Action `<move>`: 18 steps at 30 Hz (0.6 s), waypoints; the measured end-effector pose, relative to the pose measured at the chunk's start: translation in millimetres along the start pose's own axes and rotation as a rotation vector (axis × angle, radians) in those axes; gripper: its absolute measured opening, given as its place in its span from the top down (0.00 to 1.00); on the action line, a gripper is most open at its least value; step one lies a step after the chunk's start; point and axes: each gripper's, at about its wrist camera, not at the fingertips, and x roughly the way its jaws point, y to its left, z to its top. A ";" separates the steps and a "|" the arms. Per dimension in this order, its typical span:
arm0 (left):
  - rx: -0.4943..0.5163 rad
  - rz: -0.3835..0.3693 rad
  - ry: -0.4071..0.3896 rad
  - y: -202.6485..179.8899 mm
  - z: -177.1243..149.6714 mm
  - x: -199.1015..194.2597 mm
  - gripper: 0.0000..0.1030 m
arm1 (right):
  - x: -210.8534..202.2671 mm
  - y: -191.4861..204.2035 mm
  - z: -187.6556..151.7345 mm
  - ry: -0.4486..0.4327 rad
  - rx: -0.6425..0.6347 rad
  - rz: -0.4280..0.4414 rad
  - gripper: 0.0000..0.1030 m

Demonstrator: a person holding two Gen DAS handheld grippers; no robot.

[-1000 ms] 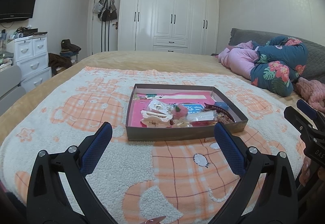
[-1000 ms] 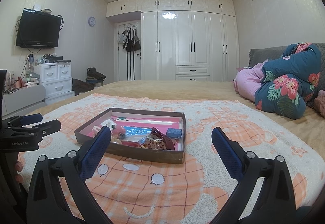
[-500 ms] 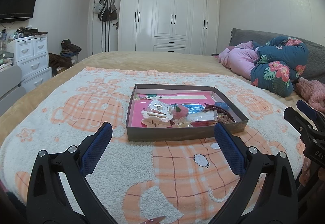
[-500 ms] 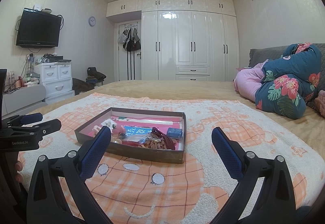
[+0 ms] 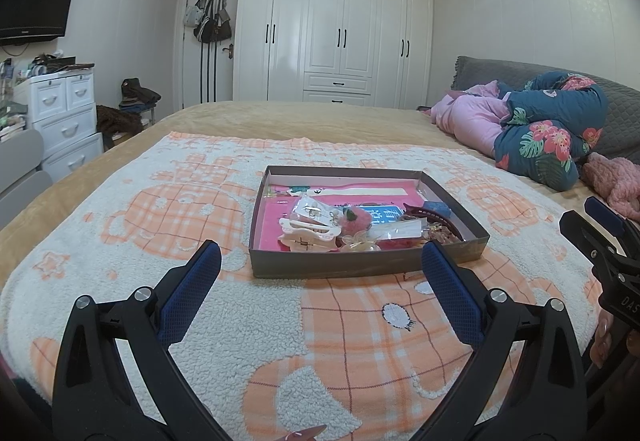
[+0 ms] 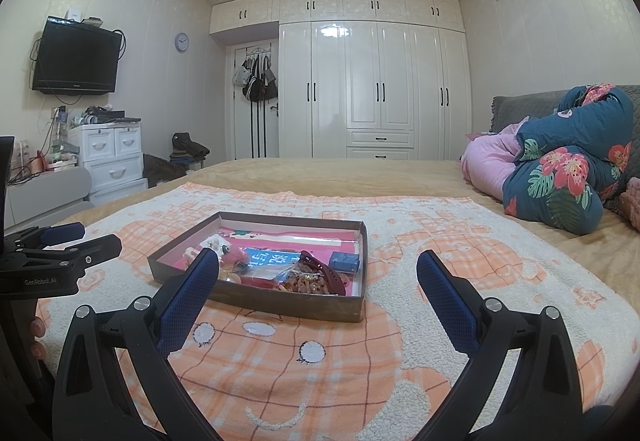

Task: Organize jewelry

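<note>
A shallow grey cardboard tray with a pink bottom lies on the blanket, also in the right wrist view. It holds jewelry and hair pieces: a white hair claw, a dark red hair claw, a small blue box, a pink pompom and clear bags. My left gripper is open and empty, just short of the tray's near wall. My right gripper is open and empty, before the tray's near right side.
The tray rests on an orange and white fleece blanket on a tan bed. Folded quilts lie at the right. A white drawer unit and a TV stand at the left; wardrobes line the far wall.
</note>
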 end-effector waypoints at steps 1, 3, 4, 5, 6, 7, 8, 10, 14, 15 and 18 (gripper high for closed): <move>0.000 -0.001 0.000 -0.2 -0.1 -0.2 0.11 | -0.4 -0.2 0.2 -0.001 0.000 0.001 0.06; 0.001 0.000 0.000 -0.3 -0.2 -0.1 0.11 | -0.5 -0.5 0.1 -0.002 -0.001 0.001 0.06; 0.001 0.000 0.000 -0.2 -0.1 0.2 0.11 | -0.3 -0.1 0.1 -0.002 -0.001 0.002 0.06; 0.000 -0.001 0.000 -0.3 -0.3 -0.3 0.11 | -0.5 -0.1 0.4 -0.001 -0.001 0.002 0.06; 0.001 -0.001 0.000 -0.2 -0.1 -0.1 0.11 | -0.3 0.2 0.2 0.000 -0.001 0.001 0.06; 0.001 -0.001 -0.001 0.0 0.0 0.0 0.11 | -0.9 0.1 0.4 0.000 0.000 0.001 0.06; 0.000 -0.001 -0.001 0.3 0.1 0.2 0.11 | -0.9 0.2 0.5 -0.001 -0.001 0.001 0.06; -0.001 -0.001 0.000 -0.3 -0.3 -0.3 0.11 | -1.0 0.8 0.5 -0.002 -0.001 0.000 0.06; 0.001 0.000 0.002 -0.7 -0.1 0.2 0.11 | -0.9 1.1 0.6 -0.002 -0.001 0.000 0.06; 0.001 0.000 0.000 -0.9 -0.5 -0.5 0.11 | -0.9 1.4 0.8 -0.002 0.000 -0.001 0.06; 0.000 0.000 0.000 -1.1 -0.5 -0.5 0.11 | -1.1 1.3 1.7 -0.004 0.000 -0.003 0.06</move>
